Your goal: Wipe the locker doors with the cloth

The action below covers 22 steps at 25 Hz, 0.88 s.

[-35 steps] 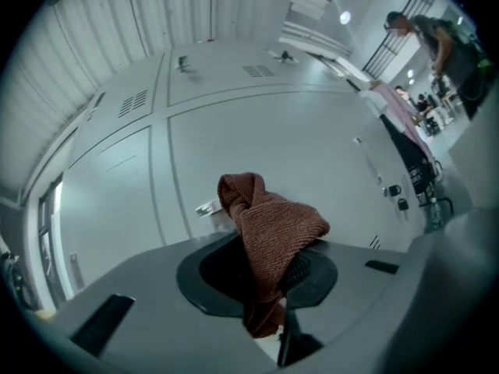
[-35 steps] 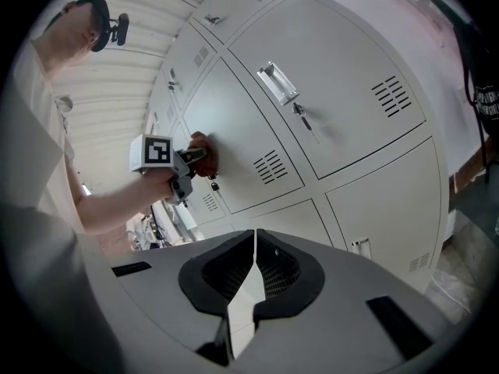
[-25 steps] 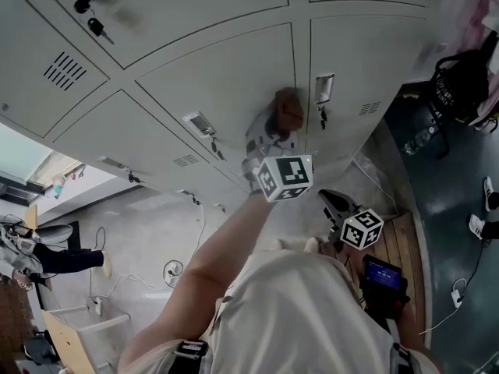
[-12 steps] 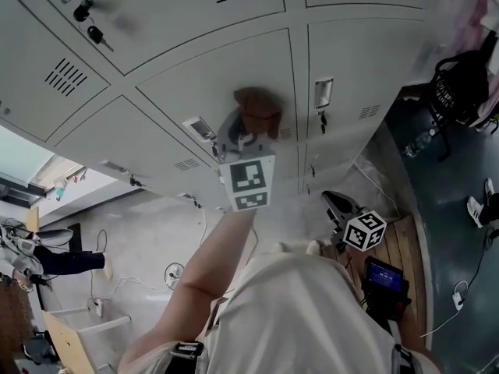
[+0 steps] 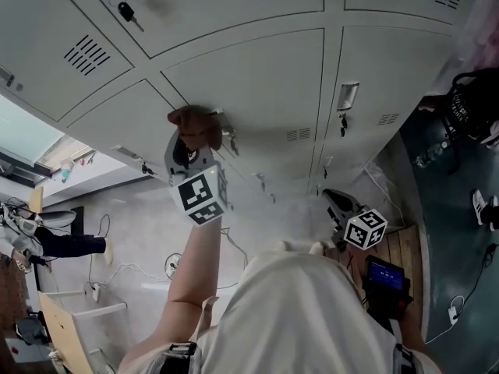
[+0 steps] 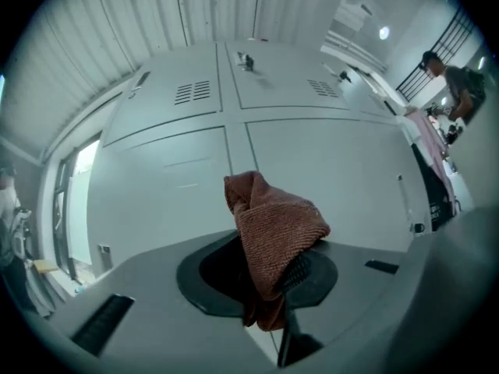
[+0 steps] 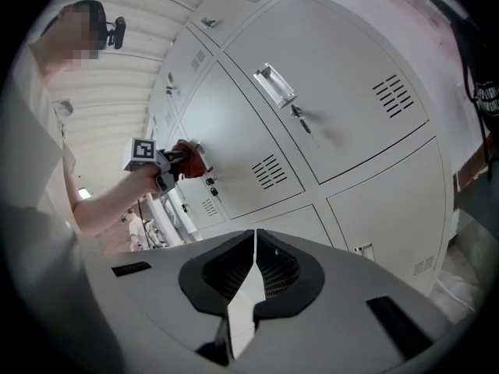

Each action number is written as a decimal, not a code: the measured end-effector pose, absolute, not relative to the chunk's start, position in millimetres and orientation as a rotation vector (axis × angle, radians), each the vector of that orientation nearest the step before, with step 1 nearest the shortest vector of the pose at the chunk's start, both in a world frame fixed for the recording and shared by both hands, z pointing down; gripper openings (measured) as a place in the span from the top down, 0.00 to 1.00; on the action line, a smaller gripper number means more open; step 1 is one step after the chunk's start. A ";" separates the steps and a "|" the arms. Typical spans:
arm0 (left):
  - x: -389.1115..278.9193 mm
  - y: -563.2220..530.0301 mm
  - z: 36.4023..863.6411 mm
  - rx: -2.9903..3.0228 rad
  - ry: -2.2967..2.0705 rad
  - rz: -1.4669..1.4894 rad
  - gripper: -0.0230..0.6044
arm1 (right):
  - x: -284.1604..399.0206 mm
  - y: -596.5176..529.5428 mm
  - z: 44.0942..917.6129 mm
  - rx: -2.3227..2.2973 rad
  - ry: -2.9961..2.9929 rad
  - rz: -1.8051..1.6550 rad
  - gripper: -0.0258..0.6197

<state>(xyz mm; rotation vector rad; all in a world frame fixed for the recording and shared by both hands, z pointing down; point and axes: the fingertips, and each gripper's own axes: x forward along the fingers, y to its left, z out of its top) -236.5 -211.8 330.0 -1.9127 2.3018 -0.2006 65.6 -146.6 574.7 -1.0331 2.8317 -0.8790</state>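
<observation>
Left gripper view, cloth (image 6: 274,236) hiding left gripper (image 6: 269,287) tips, locker doors (image 6: 335,162) behind

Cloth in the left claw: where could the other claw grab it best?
Probably the thick bunched top of the cloth, which sticks out past the left claw. Come from the right, since the left claw is shut on its middle. The right claw is shut, so open it first.

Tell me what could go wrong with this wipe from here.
The cloth sits right beside a door handle; a stroke that way could snag it. It is bunched in the jaws of the left gripper with a tail hanging loose, so it might pull free. A key hangs in the next door; a wide sweep may knock it.
</observation>
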 end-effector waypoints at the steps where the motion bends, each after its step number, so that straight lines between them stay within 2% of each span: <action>1: -245.1 -211.5 326.5 -1.889 2.325 -0.191 0.84 | 63.6 -146.3 575.3 -1.027 2.837 -0.879 0.93; 7: -208.4 -223.7 312.6 -1.916 2.244 -0.161 0.84 | 64.8 -145.7 577.4 -1.034 2.836 -0.888 0.93; 17: -32.0 -270.3 294.0 -2.200 1.798 -0.137 0.84 | 85.2 -143.5 577.9 -1.096 2.787 -0.888 0.93; 22: 24.8 -283.9 290.7 -2.307 1.656 -0.172 0.84 | 102.5 -140.4 582.4 -1.140 2.754 -0.904 0.93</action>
